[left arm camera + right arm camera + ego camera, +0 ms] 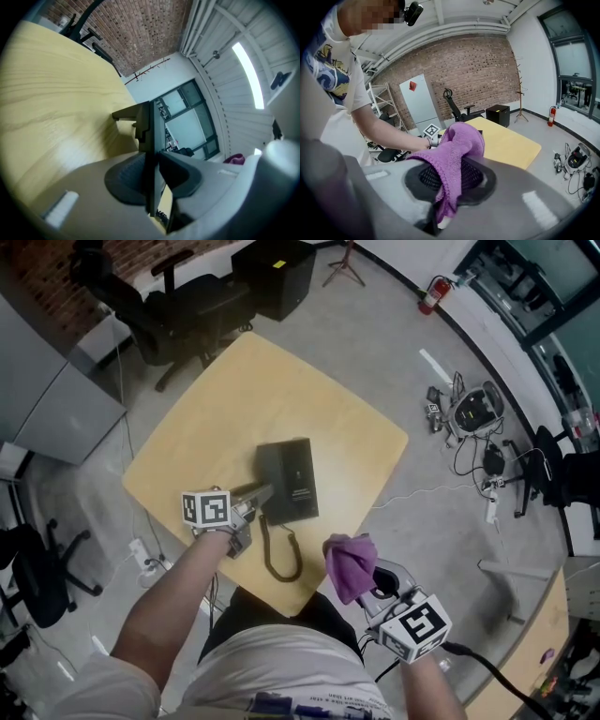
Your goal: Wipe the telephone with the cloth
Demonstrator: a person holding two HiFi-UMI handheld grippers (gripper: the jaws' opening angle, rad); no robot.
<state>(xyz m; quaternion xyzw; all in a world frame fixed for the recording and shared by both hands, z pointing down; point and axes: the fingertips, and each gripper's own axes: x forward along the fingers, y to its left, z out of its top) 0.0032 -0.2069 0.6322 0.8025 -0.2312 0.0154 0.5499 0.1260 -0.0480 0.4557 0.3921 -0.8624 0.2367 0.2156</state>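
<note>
**Phone pinned at the left, cloth waiting at the right**

Here's the telephone [291, 480], a flat black desk set sitting near the middle of the yellow table [211, 413], a little toward the person's side. Its coiled cord [279, 555] loops off the near end and runs down toward the table's edge.

Over to the left claw [259, 494]: it comes in low from the phone's left side, pointing only slightly downward. Look along its jaws and there's a thin dark edge of the phone standing between them, a pad pressed on each side. The jaws are narrow and clamped on the phone's rim. The phone's stepped dark body runs on beyond the jaws, with the table's pale wood grain spread out to the left of it.

Now the right claw [449, 180]. It's closed on the purple cloth [349, 564], which is pinched low between the pads and bunched up over the tips in a soft mound. In the head view that claw hangs off the table's near corner, close to the person's body. The cloth is well apart from the phone, with no contact between them.

Round the room, a black office chair [183, 298] stands beyond the far side of the table. A red fire extinguisher [430, 294] stands by the wall at upper right.
</note>
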